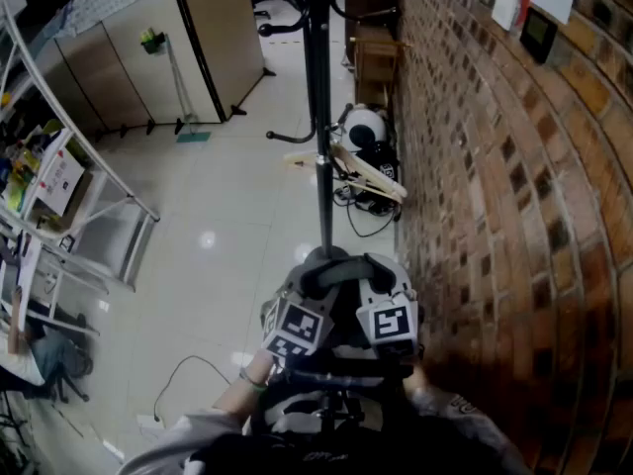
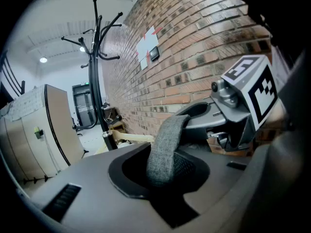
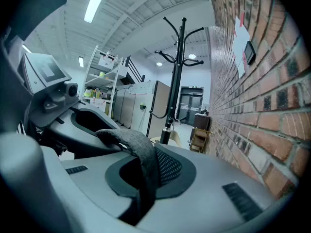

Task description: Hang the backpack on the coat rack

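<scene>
Grey strap, left gripper beside right gripper

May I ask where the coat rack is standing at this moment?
The coat rack stands straight ahead at the centre of the head view, just left of the brick wall and beyond the grey backpack strap.

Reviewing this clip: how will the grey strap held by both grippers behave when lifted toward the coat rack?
Likely floppy: the grey strap is woven fabric and arches between the left gripper and right gripper. Probably not slippery, given its coarse weave. It may sag or twist near the hooks of the coat rack unless kept taut.
</scene>
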Motion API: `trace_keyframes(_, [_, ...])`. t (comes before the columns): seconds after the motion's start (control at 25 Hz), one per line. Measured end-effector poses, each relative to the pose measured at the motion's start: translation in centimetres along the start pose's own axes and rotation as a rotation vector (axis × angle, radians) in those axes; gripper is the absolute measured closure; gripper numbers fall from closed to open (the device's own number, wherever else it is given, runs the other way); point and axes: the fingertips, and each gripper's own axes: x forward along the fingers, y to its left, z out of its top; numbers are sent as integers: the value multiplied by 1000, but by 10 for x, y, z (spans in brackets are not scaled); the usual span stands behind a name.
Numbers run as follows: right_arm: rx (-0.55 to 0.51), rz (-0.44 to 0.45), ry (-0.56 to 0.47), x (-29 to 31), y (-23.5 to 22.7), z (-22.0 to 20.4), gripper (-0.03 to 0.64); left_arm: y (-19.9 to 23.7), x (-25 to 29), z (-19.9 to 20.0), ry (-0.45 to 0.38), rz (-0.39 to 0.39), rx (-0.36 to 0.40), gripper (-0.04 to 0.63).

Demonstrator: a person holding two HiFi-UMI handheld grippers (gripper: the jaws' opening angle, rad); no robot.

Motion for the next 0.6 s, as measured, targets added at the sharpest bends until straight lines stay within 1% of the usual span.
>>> trace_keyframes(0.24, [-6, -38, -1, 38, -19, 24, 598, 43, 24, 20, -29, -24, 36, 498])
trace_keyframes(0.44, [-31, -76, -10, 72, -42, 43, 598, 78, 48, 40, -56, -44, 75, 497])
trace_keyframes(0.6, [-71, -93, -6, 99, -53, 54, 598, 104, 61, 52, -69, -43, 74, 497])
